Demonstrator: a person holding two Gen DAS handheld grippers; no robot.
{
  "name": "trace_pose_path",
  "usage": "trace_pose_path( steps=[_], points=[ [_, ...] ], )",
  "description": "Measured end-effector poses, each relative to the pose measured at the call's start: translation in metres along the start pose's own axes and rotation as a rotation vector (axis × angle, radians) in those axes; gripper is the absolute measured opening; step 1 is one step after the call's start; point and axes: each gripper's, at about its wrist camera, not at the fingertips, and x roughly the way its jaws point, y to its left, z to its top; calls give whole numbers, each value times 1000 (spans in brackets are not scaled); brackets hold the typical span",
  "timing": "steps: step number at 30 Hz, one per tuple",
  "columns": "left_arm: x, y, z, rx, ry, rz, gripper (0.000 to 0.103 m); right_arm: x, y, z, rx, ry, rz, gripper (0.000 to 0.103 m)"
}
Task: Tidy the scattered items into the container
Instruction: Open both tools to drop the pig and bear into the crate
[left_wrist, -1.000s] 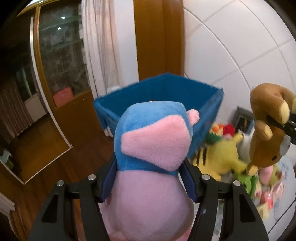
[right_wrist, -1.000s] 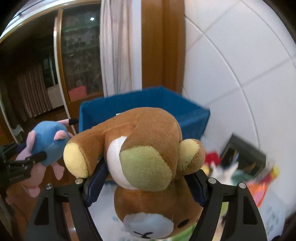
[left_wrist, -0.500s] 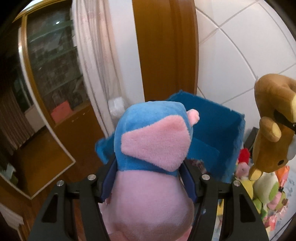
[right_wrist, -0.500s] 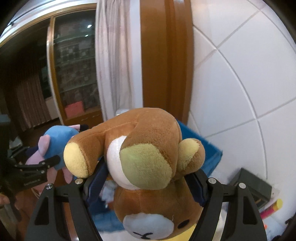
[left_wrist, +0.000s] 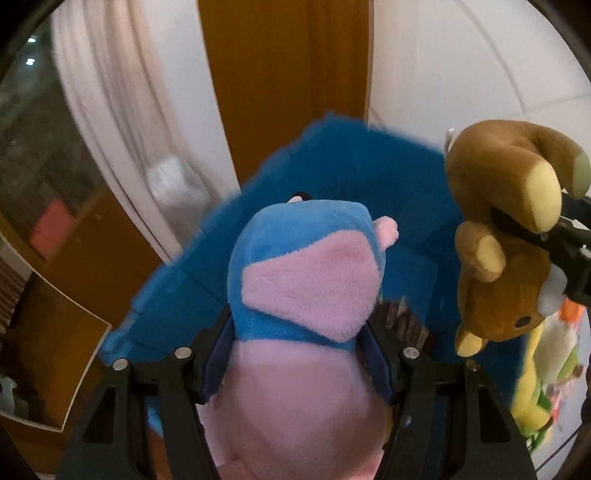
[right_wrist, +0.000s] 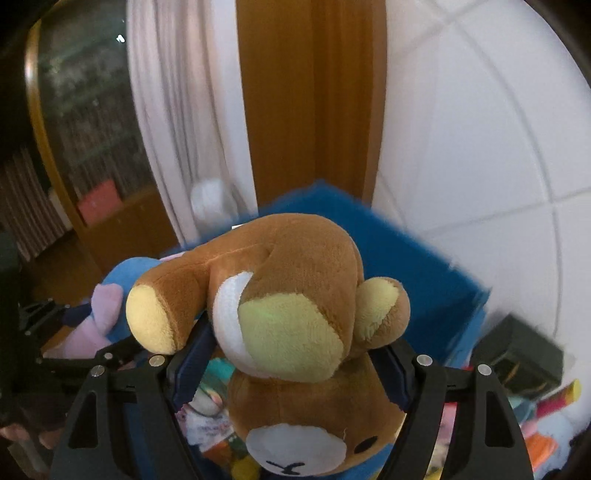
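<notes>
My left gripper (left_wrist: 301, 354) is shut on a blue and pink plush toy (left_wrist: 306, 295), held over the open blue fabric bin (left_wrist: 351, 162). My right gripper (right_wrist: 290, 369) is shut on a brown bear plush (right_wrist: 295, 295) that hangs head down, also above the blue bin (right_wrist: 413, 258). In the left wrist view the bear (left_wrist: 502, 236) hangs at the right, over the bin's right side. In the right wrist view the blue and pink plush (right_wrist: 110, 291) shows at the left. Some items lie inside the bin, partly hidden by the toys.
The bin stands in a corner by a white curtain (left_wrist: 122, 122), a wooden door frame (left_wrist: 288, 74) and a white tiled wall (right_wrist: 480, 147). A yellow plush (left_wrist: 532, 387) and other toys lie right of the bin. A dark box (right_wrist: 524, 354) sits beside it.
Both grippers have carried their toys toward the bin, which has grown larger and now lies directly below them. The pile of toys has slid off to the right.
</notes>
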Motion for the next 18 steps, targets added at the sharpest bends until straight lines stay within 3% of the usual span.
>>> trace_pose_path(
  steps=[4, 9, 12, 14, 18],
  points=[
    [49, 3, -5, 13, 91, -17, 63, 57, 1, -19, 2, 109, -41, 79],
    [78, 9, -9, 21, 167, -34, 68, 84, 18, -23, -42, 167, -80, 81],
    [78, 12, -10, 20, 153, -29, 72, 87, 17, -20, -24, 161, -91, 92],
    [77, 14, -11, 20, 145, -21, 77, 80, 18, -15, -24, 158, -96, 94],
    [69, 14, -15, 12, 136, -19, 77, 77, 16, -14, -22, 163, -119, 94]
  ],
)
